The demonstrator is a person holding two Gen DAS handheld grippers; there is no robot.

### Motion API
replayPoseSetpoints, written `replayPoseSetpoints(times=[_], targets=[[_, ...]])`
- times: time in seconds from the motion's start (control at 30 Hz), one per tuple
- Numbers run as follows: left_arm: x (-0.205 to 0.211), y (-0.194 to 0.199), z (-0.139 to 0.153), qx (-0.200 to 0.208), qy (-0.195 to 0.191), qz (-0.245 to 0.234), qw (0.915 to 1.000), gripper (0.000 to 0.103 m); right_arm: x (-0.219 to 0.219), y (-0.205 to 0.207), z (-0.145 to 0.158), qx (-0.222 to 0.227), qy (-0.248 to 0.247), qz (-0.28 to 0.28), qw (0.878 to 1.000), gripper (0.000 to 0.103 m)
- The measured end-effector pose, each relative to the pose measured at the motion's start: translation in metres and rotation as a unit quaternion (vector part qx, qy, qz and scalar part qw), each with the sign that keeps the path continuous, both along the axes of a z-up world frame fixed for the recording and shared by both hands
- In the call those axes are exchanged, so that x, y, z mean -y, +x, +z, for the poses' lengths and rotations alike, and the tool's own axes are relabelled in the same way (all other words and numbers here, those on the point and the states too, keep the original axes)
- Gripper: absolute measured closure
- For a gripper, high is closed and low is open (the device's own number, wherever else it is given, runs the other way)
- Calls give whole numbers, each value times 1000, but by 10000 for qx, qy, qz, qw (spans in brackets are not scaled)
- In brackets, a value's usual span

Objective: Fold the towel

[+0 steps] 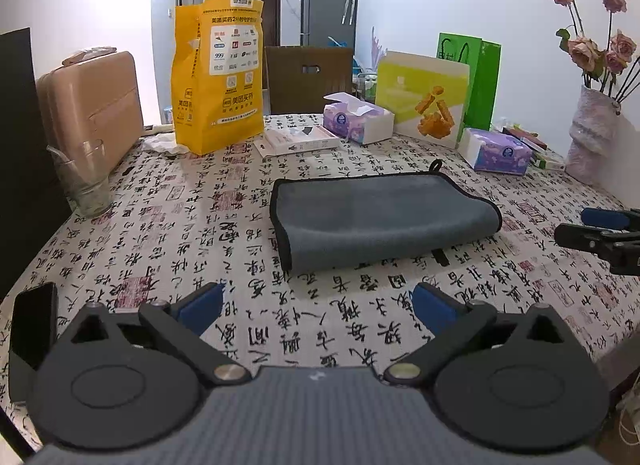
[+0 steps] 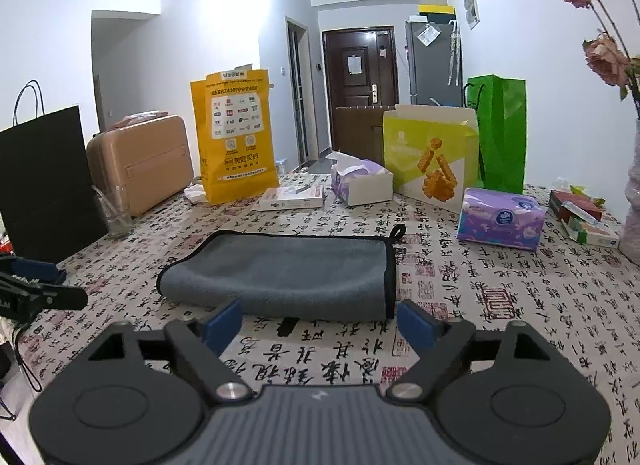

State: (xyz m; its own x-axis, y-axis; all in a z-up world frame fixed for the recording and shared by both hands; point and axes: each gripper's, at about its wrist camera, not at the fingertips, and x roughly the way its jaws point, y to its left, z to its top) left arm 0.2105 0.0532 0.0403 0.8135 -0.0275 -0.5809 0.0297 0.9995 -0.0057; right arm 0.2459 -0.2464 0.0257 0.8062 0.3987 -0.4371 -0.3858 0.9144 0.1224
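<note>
A grey towel [image 1: 380, 217] with black trim lies folded on the calligraphy-print tablecloth [image 1: 180, 233]; it also shows in the right wrist view [image 2: 288, 273]. A black hanging loop [image 1: 437, 165] sticks out at its far right corner. My left gripper [image 1: 318, 305] is open and empty, a little short of the towel's near left corner. My right gripper [image 2: 320, 323] is open and empty, just in front of the towel's near right edge. The right gripper also shows at the right edge of the left wrist view [image 1: 600, 231], and the left gripper at the left edge of the right wrist view [image 2: 36, 285].
Behind the towel stand a yellow paper bag [image 1: 218, 77], two tissue boxes [image 1: 358, 117] [image 1: 496, 151], a flat white box [image 1: 298, 141], a yellow-green bag [image 1: 424, 97] and a green bag [image 1: 478, 81]. A glass [image 1: 82, 181], a tan suitcase [image 1: 92, 109], a phone [image 1: 34, 323] at left. A flower vase [image 1: 590, 137] at right.
</note>
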Motion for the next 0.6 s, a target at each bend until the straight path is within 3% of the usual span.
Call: replayPoseSetpoints(times=[0.2, 0.6], targets=[[1, -17, 0, 98, -25, -20, 9999, 0, 1, -21, 1, 66, 48, -77, 9999, 6], [3, -60, 1, 373, -2, 1, 9993, 0, -3, -68, 10, 355, 30, -159, 9992, 0]])
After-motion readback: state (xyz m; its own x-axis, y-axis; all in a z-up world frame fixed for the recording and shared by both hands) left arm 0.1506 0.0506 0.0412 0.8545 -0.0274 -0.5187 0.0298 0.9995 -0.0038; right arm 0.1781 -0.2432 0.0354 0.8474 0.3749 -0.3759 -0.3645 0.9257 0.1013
